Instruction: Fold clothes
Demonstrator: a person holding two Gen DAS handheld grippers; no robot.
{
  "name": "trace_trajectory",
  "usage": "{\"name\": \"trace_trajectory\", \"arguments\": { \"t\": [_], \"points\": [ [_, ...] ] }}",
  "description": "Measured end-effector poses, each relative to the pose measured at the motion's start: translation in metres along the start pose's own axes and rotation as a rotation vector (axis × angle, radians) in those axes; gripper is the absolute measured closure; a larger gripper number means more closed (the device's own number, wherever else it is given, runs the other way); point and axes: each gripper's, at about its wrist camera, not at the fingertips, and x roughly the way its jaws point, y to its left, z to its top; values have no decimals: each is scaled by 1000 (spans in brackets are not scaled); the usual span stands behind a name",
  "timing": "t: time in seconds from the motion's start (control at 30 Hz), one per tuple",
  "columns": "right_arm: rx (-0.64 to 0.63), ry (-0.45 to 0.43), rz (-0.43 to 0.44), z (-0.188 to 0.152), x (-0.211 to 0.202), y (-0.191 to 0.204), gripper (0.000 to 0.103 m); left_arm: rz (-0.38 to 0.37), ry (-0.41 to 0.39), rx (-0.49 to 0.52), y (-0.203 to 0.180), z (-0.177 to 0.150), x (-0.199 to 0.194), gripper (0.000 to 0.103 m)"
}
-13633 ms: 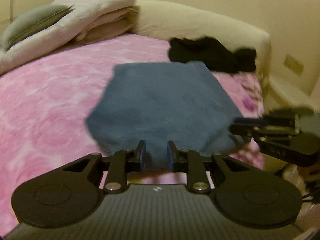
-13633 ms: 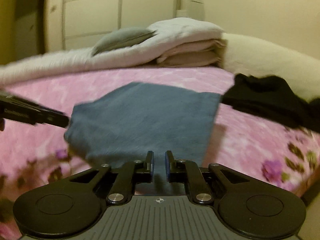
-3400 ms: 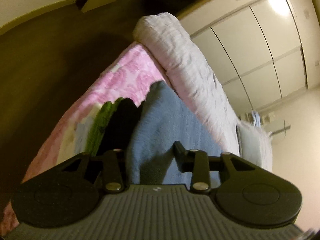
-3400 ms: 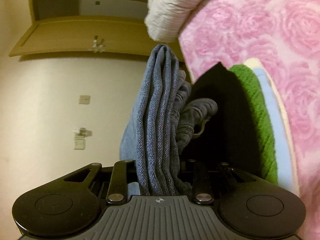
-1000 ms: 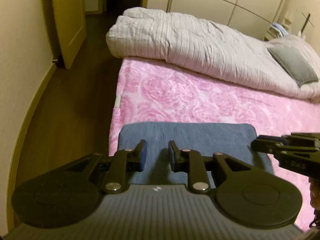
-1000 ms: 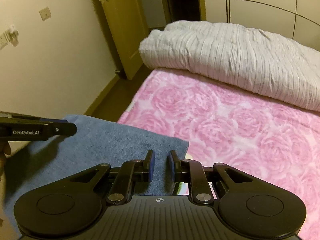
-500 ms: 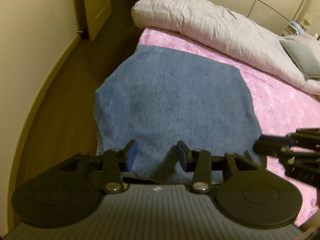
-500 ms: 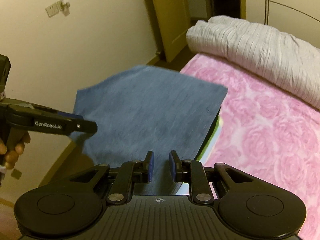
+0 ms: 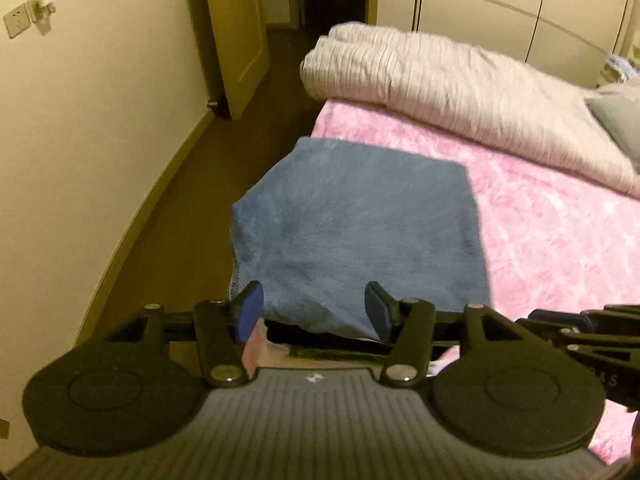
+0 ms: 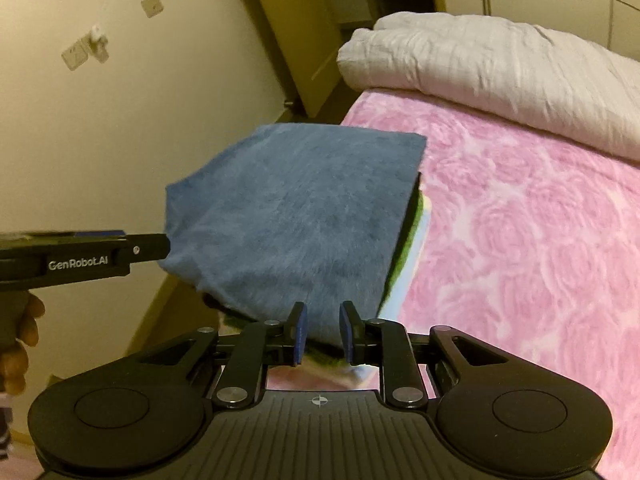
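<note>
A folded blue garment lies on top of a stack of folded clothes at the corner of the pink bed; it also shows in the right wrist view. Green and pale layers peek out under it. My left gripper is open, its jaws wide apart at the garment's near edge, holding nothing. My right gripper has its jaws slightly apart around the garment's near edge, pads not pressing it. The left gripper also shows at the left of the right wrist view.
The pink floral bedspread spreads to the right. A rolled pale quilt lies along the far side. Dark floor, a wall and a wooden door are to the left, beyond the bed edge.
The left jaws have opened wider and let the blue garment go. The right jaws have parted slightly. Both grippers have drawn back a little from the garment, which now rests on the stack.
</note>
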Motion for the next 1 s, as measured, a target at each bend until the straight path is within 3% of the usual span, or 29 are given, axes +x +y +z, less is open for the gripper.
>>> {"name": "trace_trajectory", "arguments": {
  "t": [0.2,0.37,0.63,1.0],
  "points": [
    [16,-22,5,-7,-41,0,79,40,-36,22,-16,-9,-35,40],
    [-9,-26,28,-14,-59,1,66,107,-52,42,-28,-22,-49,40],
    [-91,-29,108,-18,-77,-20,58,133,-80,-166,-49,-33,-71,40],
    [-250,-32,183,-6,-121,-102,55,207,-74,-327,-143,-42,-102,43]
  ]
}}
